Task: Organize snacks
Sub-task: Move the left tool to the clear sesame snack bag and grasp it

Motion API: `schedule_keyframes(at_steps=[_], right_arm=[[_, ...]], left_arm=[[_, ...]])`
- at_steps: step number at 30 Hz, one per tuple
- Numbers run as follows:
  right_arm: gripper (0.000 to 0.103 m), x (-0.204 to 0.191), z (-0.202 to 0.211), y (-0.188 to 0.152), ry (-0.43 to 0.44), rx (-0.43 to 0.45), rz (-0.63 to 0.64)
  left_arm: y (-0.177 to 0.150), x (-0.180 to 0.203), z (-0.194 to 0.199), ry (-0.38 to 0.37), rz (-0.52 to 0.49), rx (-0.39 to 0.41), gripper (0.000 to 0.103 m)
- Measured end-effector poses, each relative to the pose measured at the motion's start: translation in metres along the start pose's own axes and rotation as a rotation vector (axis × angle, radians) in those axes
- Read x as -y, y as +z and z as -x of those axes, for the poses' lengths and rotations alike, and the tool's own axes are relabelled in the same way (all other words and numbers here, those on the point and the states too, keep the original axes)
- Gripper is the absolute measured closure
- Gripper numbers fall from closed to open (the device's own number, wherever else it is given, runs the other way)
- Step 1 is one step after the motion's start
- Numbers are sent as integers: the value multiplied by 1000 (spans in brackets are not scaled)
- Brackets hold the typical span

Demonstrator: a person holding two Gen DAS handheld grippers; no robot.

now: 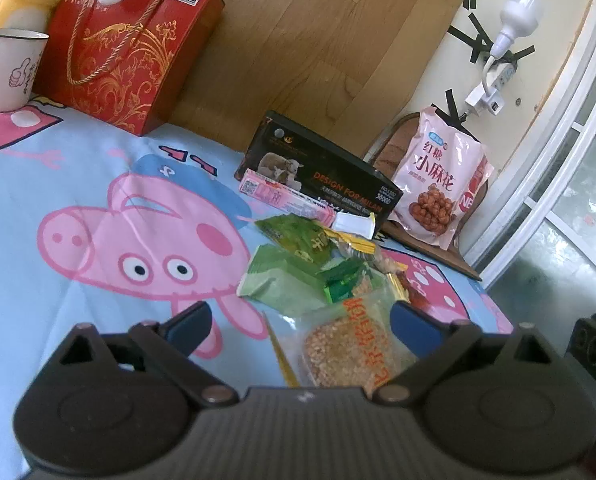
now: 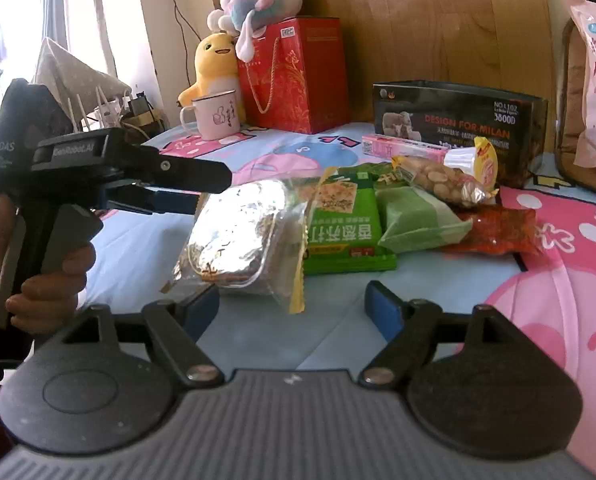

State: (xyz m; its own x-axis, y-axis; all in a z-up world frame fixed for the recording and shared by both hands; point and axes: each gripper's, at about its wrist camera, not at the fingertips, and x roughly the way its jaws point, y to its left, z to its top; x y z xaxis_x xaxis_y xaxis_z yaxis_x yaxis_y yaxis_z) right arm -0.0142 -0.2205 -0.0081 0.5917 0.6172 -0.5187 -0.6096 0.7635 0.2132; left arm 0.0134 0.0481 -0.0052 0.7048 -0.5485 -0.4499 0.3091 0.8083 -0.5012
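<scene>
A pile of snack packs lies on the cartoon-pig sheet point(image 1: 58, 184). In the left wrist view my left gripper point(image 1: 298, 326) is open, its blue fingers on either side of a clear pack of grain cake point(image 1: 346, 344), with green packs point(image 1: 286, 276) just beyond. In the right wrist view my right gripper point(image 2: 294, 308) is open and empty, just short of the same pack, silvery from here point(image 2: 238, 236). My left gripper point(image 2: 178, 194) comes in from the left beside that pack. A green cracker pack point(image 2: 346, 228), a nut pack point(image 2: 442, 180) and a red pack point(image 2: 494, 228) lie behind.
A black box point(image 1: 322, 172) with a pink tube point(image 1: 282, 196) stands behind the pile. A pink bag of twists point(image 1: 438, 184) leans at the right. A red gift bag point(image 1: 130, 52), a white mug point(image 1: 6, 68) and plush toys point(image 2: 214, 64) stand along the wooden headboard point(image 1: 318, 40).
</scene>
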Motion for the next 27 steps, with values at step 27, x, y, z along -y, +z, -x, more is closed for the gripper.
schedule_keyframes(at_steps=[27], right_arm=[[23, -26, -5, 3, 114, 13, 44]], left_arm=[[-4, 12, -1, -19, -66, -24, 15]])
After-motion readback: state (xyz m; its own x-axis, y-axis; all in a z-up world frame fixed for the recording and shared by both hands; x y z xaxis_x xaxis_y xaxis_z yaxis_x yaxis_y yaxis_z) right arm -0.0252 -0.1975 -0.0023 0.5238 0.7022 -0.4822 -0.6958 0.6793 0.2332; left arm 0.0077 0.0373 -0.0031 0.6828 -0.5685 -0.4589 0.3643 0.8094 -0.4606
